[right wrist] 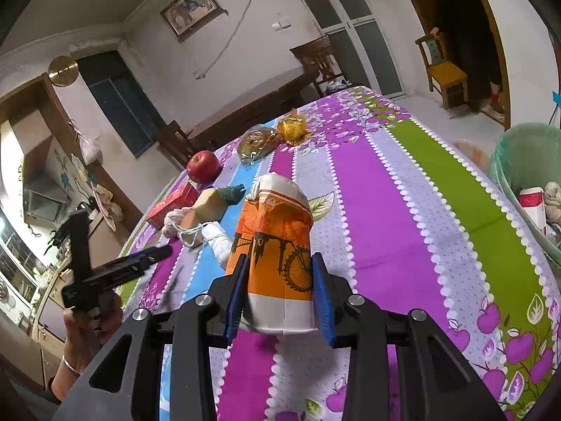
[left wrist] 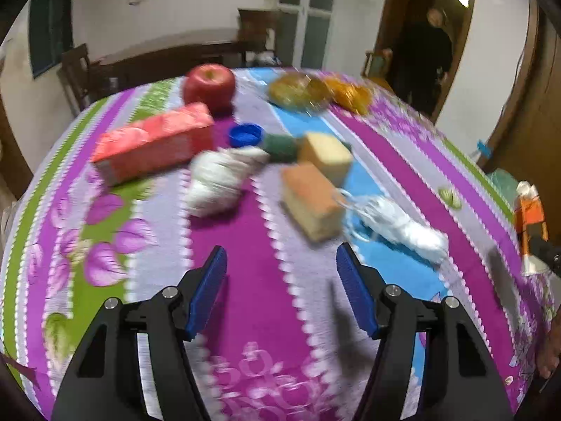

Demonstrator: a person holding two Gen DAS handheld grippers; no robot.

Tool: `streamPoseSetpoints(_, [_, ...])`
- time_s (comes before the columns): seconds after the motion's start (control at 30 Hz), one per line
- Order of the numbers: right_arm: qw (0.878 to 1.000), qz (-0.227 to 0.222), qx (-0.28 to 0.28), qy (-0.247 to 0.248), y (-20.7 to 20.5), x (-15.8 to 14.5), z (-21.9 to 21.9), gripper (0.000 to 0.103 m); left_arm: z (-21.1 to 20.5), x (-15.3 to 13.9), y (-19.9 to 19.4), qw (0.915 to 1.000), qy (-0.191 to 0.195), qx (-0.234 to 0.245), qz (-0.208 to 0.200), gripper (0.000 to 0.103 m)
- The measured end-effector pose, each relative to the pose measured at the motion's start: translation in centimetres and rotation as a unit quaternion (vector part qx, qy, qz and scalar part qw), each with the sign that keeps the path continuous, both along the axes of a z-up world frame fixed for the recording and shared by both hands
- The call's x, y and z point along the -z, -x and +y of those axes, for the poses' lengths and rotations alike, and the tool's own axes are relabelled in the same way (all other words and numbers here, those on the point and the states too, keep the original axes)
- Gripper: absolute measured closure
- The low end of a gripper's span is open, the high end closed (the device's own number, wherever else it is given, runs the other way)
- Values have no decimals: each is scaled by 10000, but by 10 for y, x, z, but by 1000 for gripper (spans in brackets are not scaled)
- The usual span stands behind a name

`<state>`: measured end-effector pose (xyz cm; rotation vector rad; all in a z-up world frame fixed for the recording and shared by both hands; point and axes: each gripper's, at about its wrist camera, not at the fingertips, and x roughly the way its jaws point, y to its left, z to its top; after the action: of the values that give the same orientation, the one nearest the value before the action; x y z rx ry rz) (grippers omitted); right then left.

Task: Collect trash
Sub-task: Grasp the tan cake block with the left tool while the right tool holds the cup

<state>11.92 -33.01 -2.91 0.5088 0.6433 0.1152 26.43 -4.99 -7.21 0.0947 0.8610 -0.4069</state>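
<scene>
While over the counter (left wrist: pixel 403 133):
left gripper (left wrist: pixel 280 273): jaws apart, nothing between
right gripper (right wrist: pixel 280 280): clamped on a crushed paper cup (right wrist: pixel 277 245)
bin (right wrist: pixel 512 161): at counter's edge

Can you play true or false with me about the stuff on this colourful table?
1. The right tool is holding an orange paper cup. True.
2. The left tool is holding the apple. False: its jaws are empty, and the apple sits far back on the tablecloth.
3. A green bin stands beside the table. True.
4. The blue bottle cap is on top of the red box. False: it lies on the cloth next to the box.
</scene>
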Motion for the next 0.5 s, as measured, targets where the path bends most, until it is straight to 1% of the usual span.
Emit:
streamPoseSetpoints(0.03, [10000, -20, -6, -28, 1, 2, -2, 65, -7, 6, -4, 9999, -53, 9, 142, 41])
streamPoseSetpoints(0.07, [10000, -36, -13, -57, 3, 2, -2, 65, -11, 9, -8, 9996, -4, -10, 287, 41])
streamPoseSetpoints(0.13, [9999, -53, -41, -150, 5, 5, -4, 65, -18, 9, -11, 9996, 15, -70, 282, 41])
streamPoseSetpoints(0.2, [9997, -46, -65, -238, 5, 9, -5, 65, -25, 10, -16, 9994, -111, -206, 243, 40])
streamPoseSetpoints(0.23, [9996, -42, -77, -259, 5, 9, -5, 65, -27, 11, -21, 9991, -114, -298, 273, 40])
streamPoseSetpoints(0.3, [9995, -92, -118, -294, 6, 8, -5, 65, -32, 11, -27, 9990, -84, -333, 273, 40])
streamPoseSetpoints(0.33, [9994, -112, -144, -296, 5, 8, -5, 65, -36, 10, -31, 9987, -199, -391, 246, 40])
streamPoseSetpoints(0.4, [9993, -106, -186, -312, 4, 9, -3, 65, -39, 11, -37, 9982, -257, -484, 239, 40])
streamPoseSetpoints(0.43, [9992, -119, -203, -311, 4, 8, -2, 65, -39, 10, -37, 9982, -230, -492, 244, 42])
streamPoseSetpoints(0.47, [9992, -141, -224, -310, 5, 8, -2, 65, -37, 10, -36, 9983, -210, -482, 239, 53])
streamPoseSetpoints(0.5, [9992, -144, -222, -298, 5, 8, -2, 65, -36, 9, -35, 9986, -163, -460, 223, 60])
